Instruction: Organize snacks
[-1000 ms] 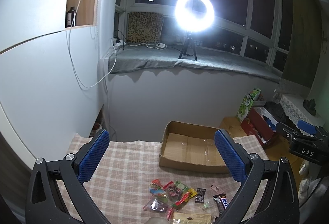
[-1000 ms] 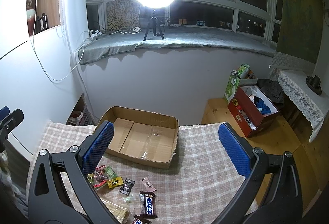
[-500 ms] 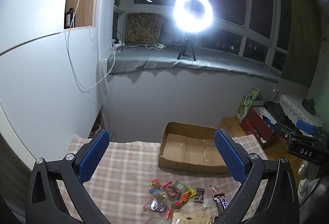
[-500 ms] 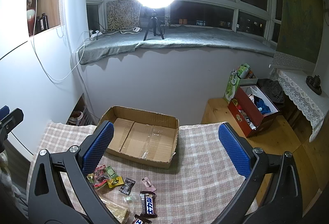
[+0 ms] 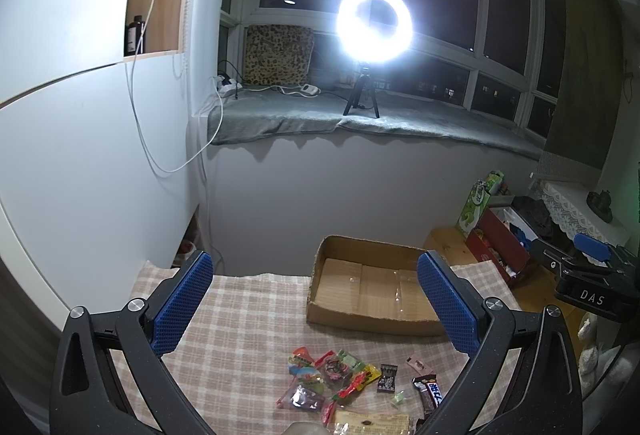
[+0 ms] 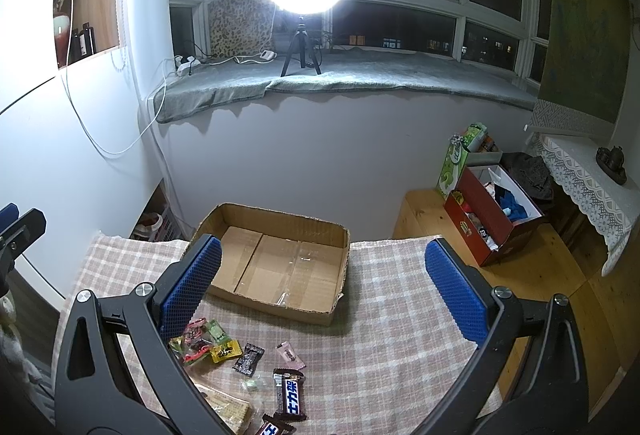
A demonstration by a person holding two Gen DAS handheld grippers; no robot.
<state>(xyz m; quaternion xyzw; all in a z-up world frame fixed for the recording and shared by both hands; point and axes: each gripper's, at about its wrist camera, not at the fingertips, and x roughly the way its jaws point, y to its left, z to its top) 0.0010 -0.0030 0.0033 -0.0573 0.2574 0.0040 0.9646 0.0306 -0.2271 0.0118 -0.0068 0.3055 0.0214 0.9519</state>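
Several small wrapped snacks (image 5: pixel 336 379) lie in a loose pile on the checked tablecloth (image 5: pixel 248 319) near its front edge; they also show in the right wrist view (image 6: pixel 224 351). A chocolate bar (image 6: pixel 290 397) lies among them. An empty shallow cardboard box (image 5: pixel 372 287) sits behind the pile, also in the right wrist view (image 6: pixel 276 267). My left gripper (image 5: pixel 312 299) is open and empty, held above the table. My right gripper (image 6: pixel 324 283) is open and empty, above the box's front edge.
A ring light on a tripod (image 5: pixel 374 25) stands on the grey window ledge. A red box of items (image 6: pixel 492 219) and a green carton (image 6: pixel 456 163) sit on the wooden floor to the right. A white wall borders the table's left side.
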